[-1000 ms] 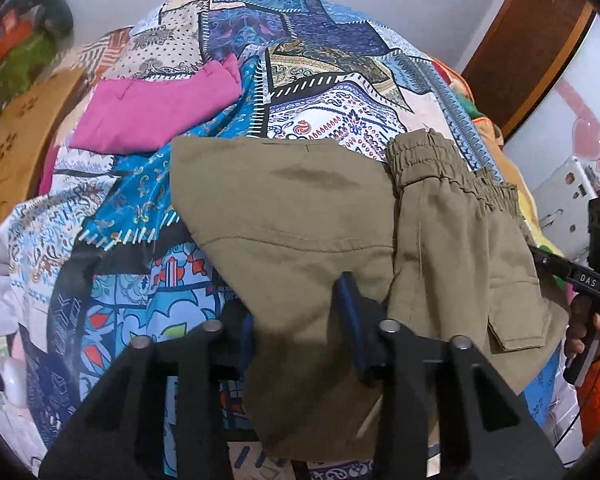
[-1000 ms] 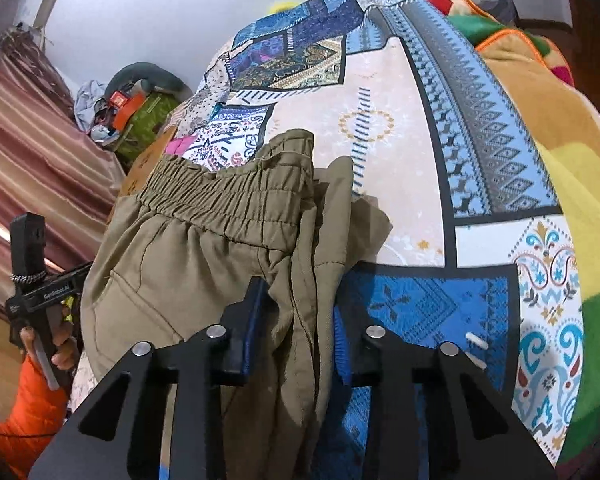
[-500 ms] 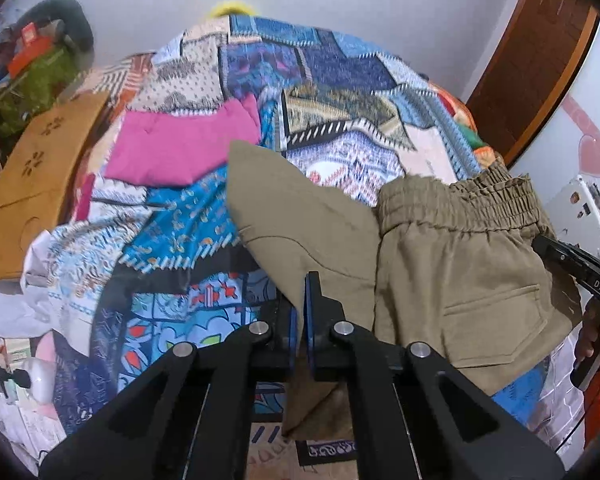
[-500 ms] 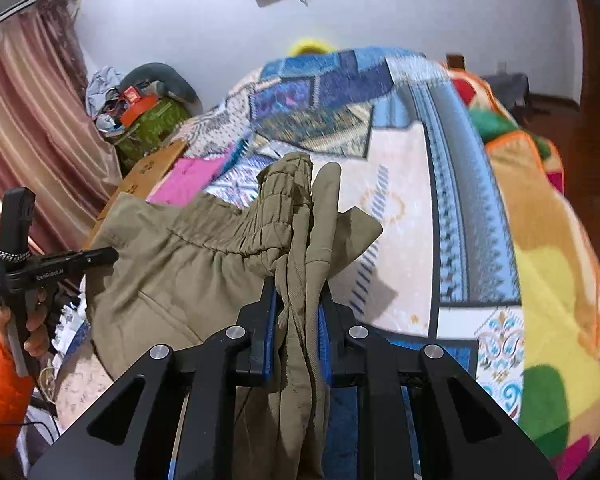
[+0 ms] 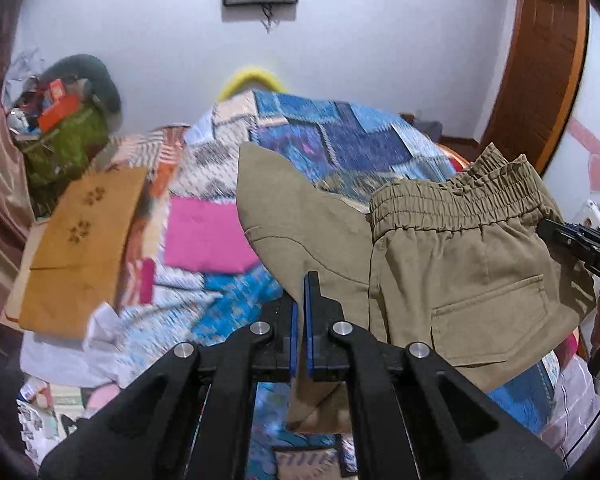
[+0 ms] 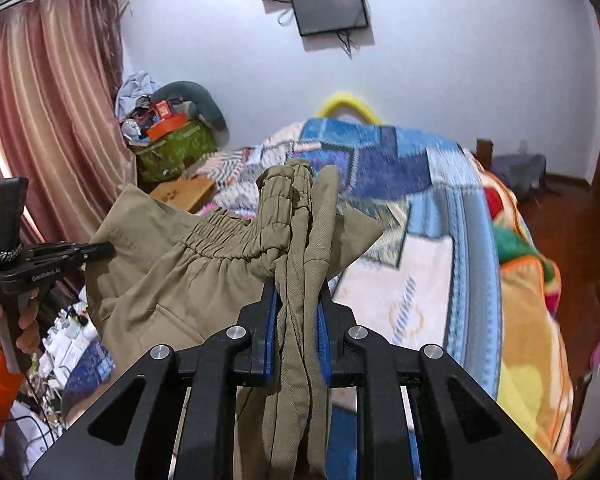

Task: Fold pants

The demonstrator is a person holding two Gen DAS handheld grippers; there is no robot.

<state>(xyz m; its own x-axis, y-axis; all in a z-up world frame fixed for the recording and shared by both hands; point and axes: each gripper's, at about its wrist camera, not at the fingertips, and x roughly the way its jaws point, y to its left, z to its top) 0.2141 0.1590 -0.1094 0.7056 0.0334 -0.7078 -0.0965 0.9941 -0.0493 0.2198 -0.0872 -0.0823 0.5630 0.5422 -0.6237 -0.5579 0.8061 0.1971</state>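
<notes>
While lifted clear of bed (image 5: 340, 132), its patchwork cover busy and flat below, pants (image 5: 460, 272) hung between both tools to let the legs drop straight before a fold: khaki twill, soft, with gathered elastic waist and a patch pocket; right gripper (image 6: 298, 320) pinching a thick bunched wad at the waistband, left gripper (image 5: 300, 312) pressed nearly together on one thin fabric edge

White wall (image 5: 380, 60), pink curtain (image 6: 48, 120), patchwork-covered bed (image 6: 440, 220).
</notes>
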